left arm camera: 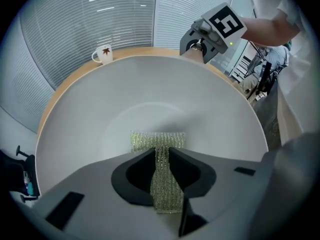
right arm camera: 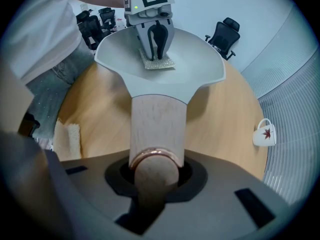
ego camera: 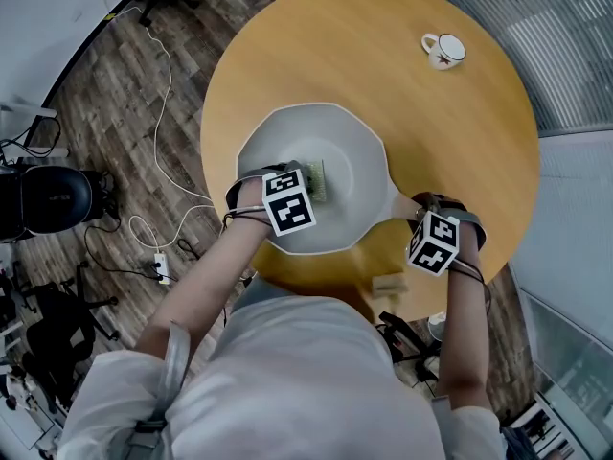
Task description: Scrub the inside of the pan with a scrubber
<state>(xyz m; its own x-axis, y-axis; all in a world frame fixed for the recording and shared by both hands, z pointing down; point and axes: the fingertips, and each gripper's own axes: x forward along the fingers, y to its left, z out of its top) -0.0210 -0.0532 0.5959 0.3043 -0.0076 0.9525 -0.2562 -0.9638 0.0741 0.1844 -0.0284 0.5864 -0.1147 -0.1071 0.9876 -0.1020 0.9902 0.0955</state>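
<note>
**A:** What's in your left gripper point(left arm camera: 161, 156)?

**B:** The scrubber point(left arm camera: 157, 140), a green mesh pad. My jaws are pinched on its near half. The far half sticks out past the tips and lies flat on the floor of the pan point(left arm camera: 150, 84), about the middle of the bowl.

**A:** And the right gripper point(right arm camera: 152, 176)?

**B:** Clamped on the pan's handle point(right arm camera: 157, 124), right at its rounded wooden end with the copper ring. The handle runs straight out from between my jaws to the pan, so the two grippers face each other across it.

**A:** Is the pan level?

**B:** It sits upright on the table point(ego camera: 383, 84), a round wooden one, with the bowl on my left side and the handle toward my right. The inside is pale grey, and I can't make out any dirt on it.

**A:** Anything else near the pan?

**B:** A white mug point(ego camera: 443, 50) with a red leaf on it stands past the pan's far rim, off to my right and well apart. A pale block point(right arm camera: 70, 136) lies left of the handle by the table's near edge, but I can't tell what it is. Left of the pan, down off the table, a white cable point(ego camera: 158, 132) trails over the wood floor point(ego camera: 105, 103).
</note>
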